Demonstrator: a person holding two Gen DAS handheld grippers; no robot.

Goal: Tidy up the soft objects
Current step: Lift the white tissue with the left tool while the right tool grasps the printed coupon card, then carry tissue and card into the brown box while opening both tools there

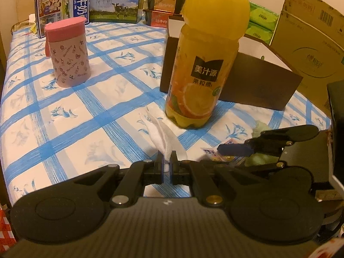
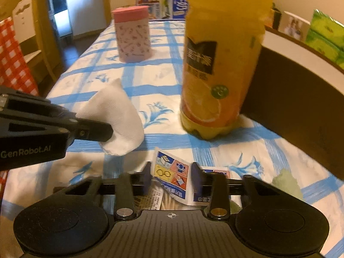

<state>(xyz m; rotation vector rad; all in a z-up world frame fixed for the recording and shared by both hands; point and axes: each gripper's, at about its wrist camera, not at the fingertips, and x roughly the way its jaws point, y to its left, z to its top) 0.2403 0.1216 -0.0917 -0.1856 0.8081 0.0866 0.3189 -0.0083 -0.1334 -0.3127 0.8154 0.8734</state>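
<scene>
My left gripper (image 1: 166, 167) is shut on a white cloth (image 1: 160, 135), which sticks up from between its pads. In the right wrist view the same cloth (image 2: 111, 116) hangs from the left gripper (image 2: 105, 132) just above the tablecloth. My right gripper (image 2: 172, 178) is low over a printed packet (image 2: 172, 172). The packet lies in the gap between the fingers and runs on under the right finger (image 2: 196, 178); the jaws stand apart and I see no squeeze. A pale green cloth (image 2: 286, 182) lies to the right of it. From the left wrist, the right gripper (image 1: 234, 150) is over the packet (image 1: 212, 152).
A tall orange juice bottle (image 1: 204, 64) stands just beyond both grippers, with a dark open box (image 1: 258, 79) behind it. A pink patterned canister (image 1: 68, 51) stands far left. Milk cartons (image 1: 62, 8), cardboard boxes (image 1: 311, 43) and green tissue packs (image 1: 262, 19) line the back of the blue-checked tablecloth (image 1: 64, 118).
</scene>
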